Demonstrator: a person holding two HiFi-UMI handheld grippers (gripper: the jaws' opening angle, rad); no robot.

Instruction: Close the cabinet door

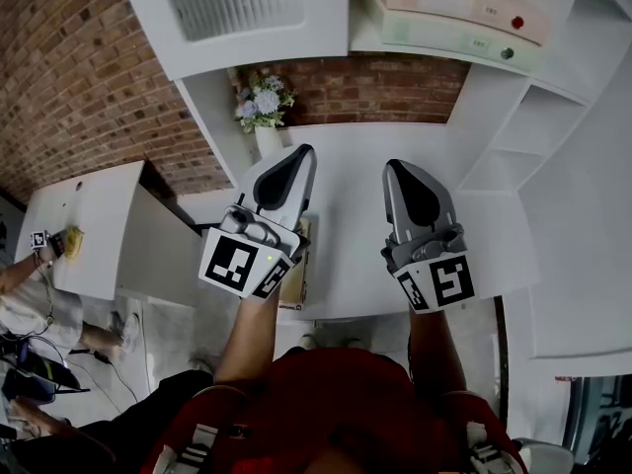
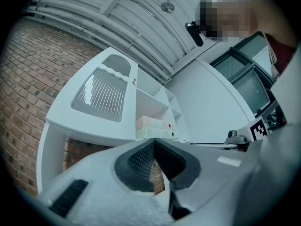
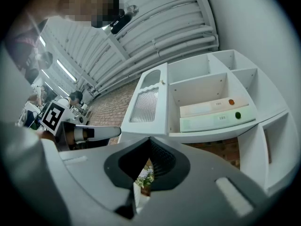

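We hold the left hand-held gripper (image 1: 304,152) and the right hand-held gripper (image 1: 395,166) side by side above the white surface (image 1: 351,255), each clenched on nothing, noses toward the wall. Beyond their tips, at the surface's rear edge toward its left corner, a vase of pale flowers (image 1: 261,107) stands upright against brick (image 1: 380,87). Above it the cabinet door (image 1: 237,8), white with a ribbed pane, fronts the left end of the cabinet (image 1: 538,117), long axis upright, face turned out toward us. Whether it sits fully flush we cannot tell. Just right of it, two flat boxes (image 1: 449,18) lie stacked in an open compartment (image 3: 202,91).
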